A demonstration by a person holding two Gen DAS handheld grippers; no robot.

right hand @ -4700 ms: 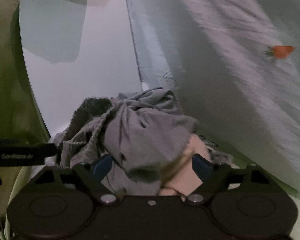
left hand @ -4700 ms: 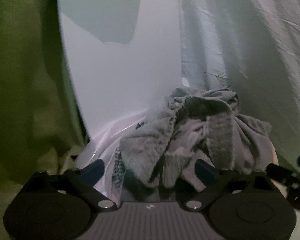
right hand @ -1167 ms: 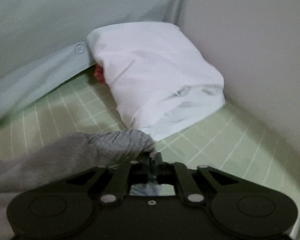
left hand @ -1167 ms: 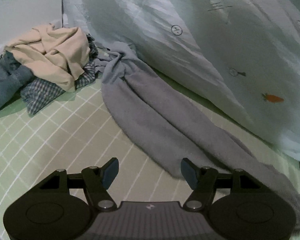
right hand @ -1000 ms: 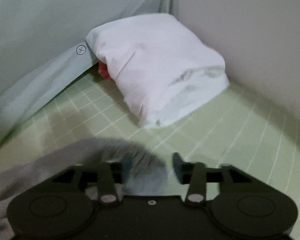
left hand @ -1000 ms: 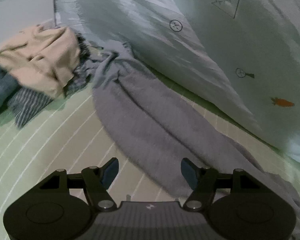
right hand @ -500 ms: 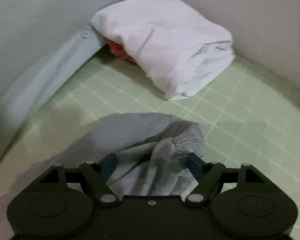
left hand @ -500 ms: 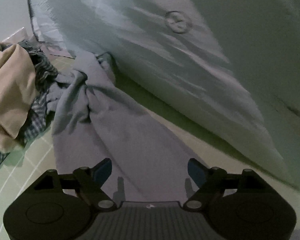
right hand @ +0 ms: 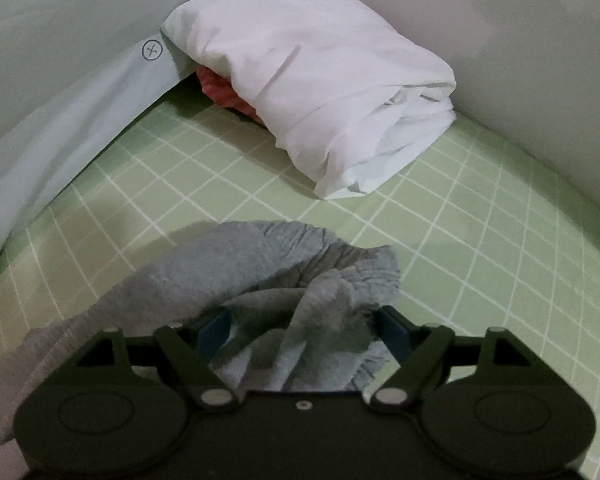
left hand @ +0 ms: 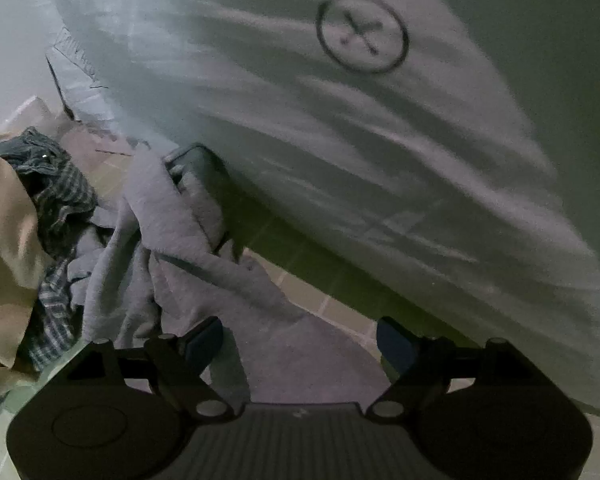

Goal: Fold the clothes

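A long grey garment (left hand: 188, 256) lies stretched over the green checked sheet (right hand: 480, 240). In the left wrist view its crumpled far end runs up beside a pile of clothes (left hand: 28, 240). My left gripper (left hand: 300, 340) hovers open low over the grey cloth, its fingers wide apart and holding nothing. In the right wrist view the garment's other end (right hand: 300, 280) lies bunched with its ribbed waistband showing. My right gripper (right hand: 304, 332) is open, and the bunched cloth lies loose between its fingers.
The pile holds a beige garment (left hand: 4, 232) and a checked one (left hand: 60, 200). A pale printed duvet (left hand: 360, 140) rises along the garment's far side. A white pillow (right hand: 312, 92) lies over something red (right hand: 224, 92) by the wall (right hand: 520, 40).
My right gripper has let go of the garment's waistband end, which now lies on the sheet. My left gripper has moved forward and lower over the grey cloth, toward the clothes pile.
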